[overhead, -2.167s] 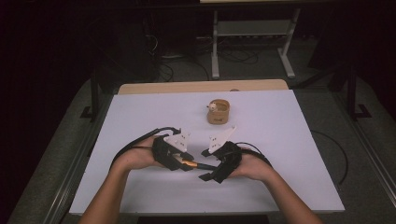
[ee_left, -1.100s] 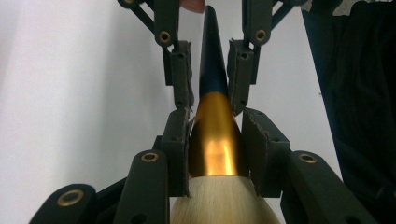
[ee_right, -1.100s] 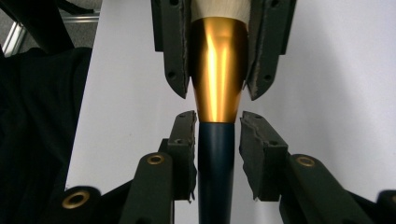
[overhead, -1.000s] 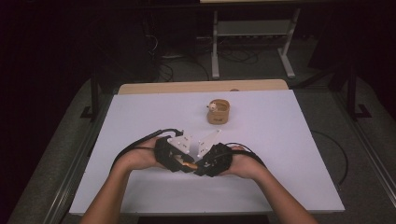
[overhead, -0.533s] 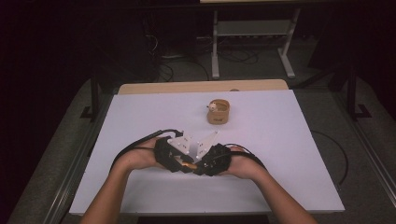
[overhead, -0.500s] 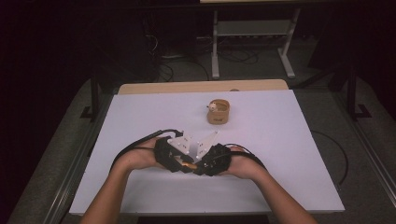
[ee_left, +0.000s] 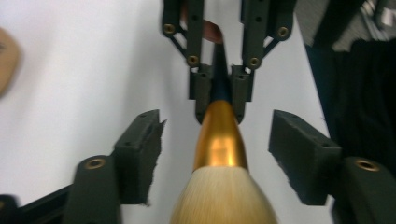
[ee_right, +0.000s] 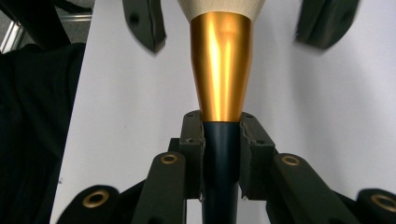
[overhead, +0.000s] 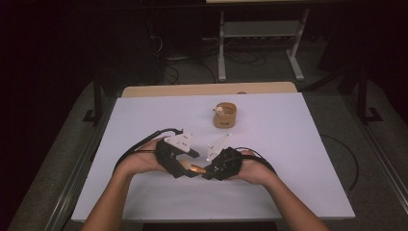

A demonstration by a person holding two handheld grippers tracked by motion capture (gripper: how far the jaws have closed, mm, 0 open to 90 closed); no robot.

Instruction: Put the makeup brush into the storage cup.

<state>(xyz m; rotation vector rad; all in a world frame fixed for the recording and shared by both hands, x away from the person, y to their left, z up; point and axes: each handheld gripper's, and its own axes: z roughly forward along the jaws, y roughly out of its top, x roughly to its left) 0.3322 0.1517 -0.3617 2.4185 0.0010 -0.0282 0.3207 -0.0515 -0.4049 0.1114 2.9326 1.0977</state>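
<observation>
A brush (overhead: 196,169) with a gold ferrule (ee_right: 222,70), a dark blue handle and pale bristles (ee_left: 224,200) lies level between both hands, just above the white table. My right gripper (ee_right: 222,135) is shut on the dark handle just behind the ferrule, as the left gripper view (ee_left: 219,91) also shows. My left gripper (ee_left: 219,135) faces it. Its jaws have just been opening and stand wide on either side of the ferrule and bristles, not touching them. In the high view the left gripper (overhead: 187,165) and right gripper (overhead: 209,172) meet tip to tip.
A small round wooden cup (overhead: 224,115) with a small object inside stands farther back on the white table (overhead: 298,144). Black cables trail from both grippers. A metal stand (overhead: 260,33) stands on the dark floor beyond the table.
The two grippers came together from apart. The right gripper closed on the brush handle, and the left gripper's jaws have spread off the brush.
</observation>
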